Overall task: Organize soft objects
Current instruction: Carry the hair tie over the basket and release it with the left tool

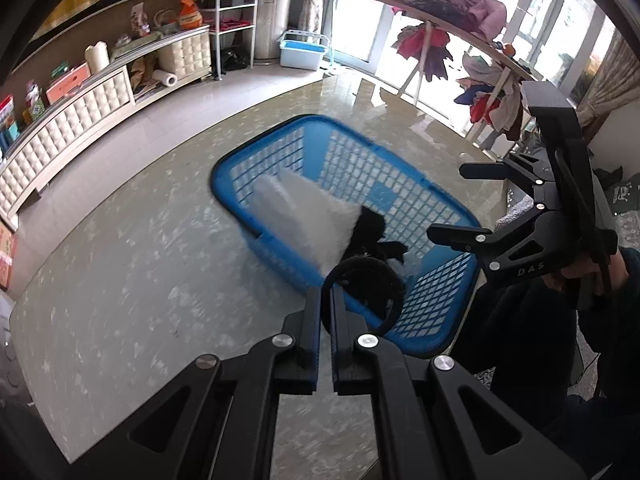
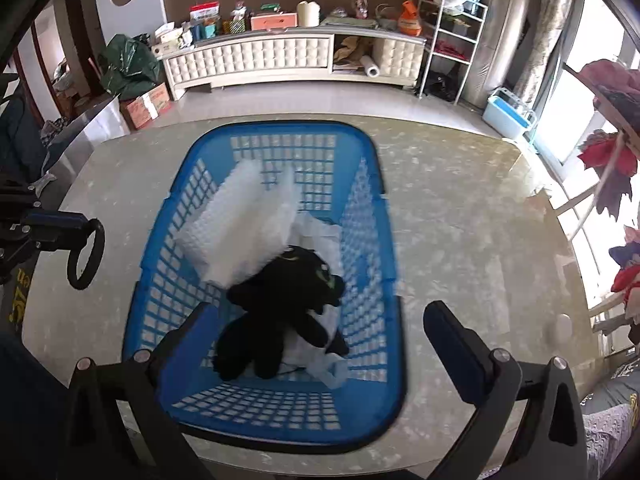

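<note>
- Already in the blue basket (image 2: pixel 372 264) on the tabletop (image 2: pixel 472 248): a black plush toy (image 2: pixel 280 312), lying on a white bubbly sheet (image 2: pixel 240 228) and some crumpled white material.
- The right claw (image 2: pixel 316 336) is spread wide and released, with nothing between its pads; it hangs just above the plush toy, which looks freshly deposited, in my judgement.
- The left claw (image 1: pixel 326 300) is clenched on a black ring-shaped band (image 1: pixel 362 292), held beside the basket and not yet inside it; dropping it in looks like the step left.
- No other loose soft thing shows on the tabletop, so the sorting seems nearly finished.
- Hard to tell: the basket's floor under the sheet is hidden, motion blur smears the basket rim, and the crumpled white stuff under the toy cannot be identified.
</note>
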`<state>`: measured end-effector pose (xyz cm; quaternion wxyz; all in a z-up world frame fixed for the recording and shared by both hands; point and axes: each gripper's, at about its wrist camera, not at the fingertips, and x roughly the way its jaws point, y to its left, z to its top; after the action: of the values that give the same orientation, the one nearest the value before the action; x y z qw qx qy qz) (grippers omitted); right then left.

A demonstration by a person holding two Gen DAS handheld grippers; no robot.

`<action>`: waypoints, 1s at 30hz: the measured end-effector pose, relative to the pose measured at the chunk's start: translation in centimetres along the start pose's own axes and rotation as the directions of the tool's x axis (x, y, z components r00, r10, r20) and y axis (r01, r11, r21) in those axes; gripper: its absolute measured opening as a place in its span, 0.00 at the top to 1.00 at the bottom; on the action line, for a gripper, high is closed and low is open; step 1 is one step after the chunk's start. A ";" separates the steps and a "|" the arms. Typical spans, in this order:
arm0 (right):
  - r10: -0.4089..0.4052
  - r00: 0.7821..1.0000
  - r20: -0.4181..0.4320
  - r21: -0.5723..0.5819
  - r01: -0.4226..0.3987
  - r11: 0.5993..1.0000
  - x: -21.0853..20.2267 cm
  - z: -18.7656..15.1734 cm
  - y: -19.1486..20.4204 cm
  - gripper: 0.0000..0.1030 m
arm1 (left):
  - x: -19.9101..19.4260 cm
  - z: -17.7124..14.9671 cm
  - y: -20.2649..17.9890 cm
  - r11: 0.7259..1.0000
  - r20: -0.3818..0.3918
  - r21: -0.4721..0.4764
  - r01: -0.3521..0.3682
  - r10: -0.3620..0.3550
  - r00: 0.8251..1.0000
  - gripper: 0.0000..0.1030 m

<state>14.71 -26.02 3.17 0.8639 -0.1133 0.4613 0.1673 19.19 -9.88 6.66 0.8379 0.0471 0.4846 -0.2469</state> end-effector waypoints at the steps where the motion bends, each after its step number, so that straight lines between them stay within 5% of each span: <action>1: -0.004 1.000 0.006 0.005 0.004 1.000 -0.2 -0.1 -0.3 0.00 | 0.2 0.4 -0.5 1.000 -0.002 0.010 -0.001 0.001 1.000 0.97; 12: -0.014 0.999 0.036 0.099 0.010 0.995 -0.6 -2.0 -4.9 0.00 | 5.2 3.4 -4.0 0.996 -0.072 0.088 -0.022 0.029 0.997 0.97; 30: 0.015 1.000 0.020 0.151 -0.018 0.988 0.4 -4.0 -7.3 0.00 | 13.8 3.6 -5.4 0.985 -0.210 0.144 -0.094 0.123 0.970 0.97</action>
<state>14.75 -34.03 1.01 0.8729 -0.0421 0.4655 0.1401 25.20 -20.84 -2.10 0.7868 0.1562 0.5527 -0.2258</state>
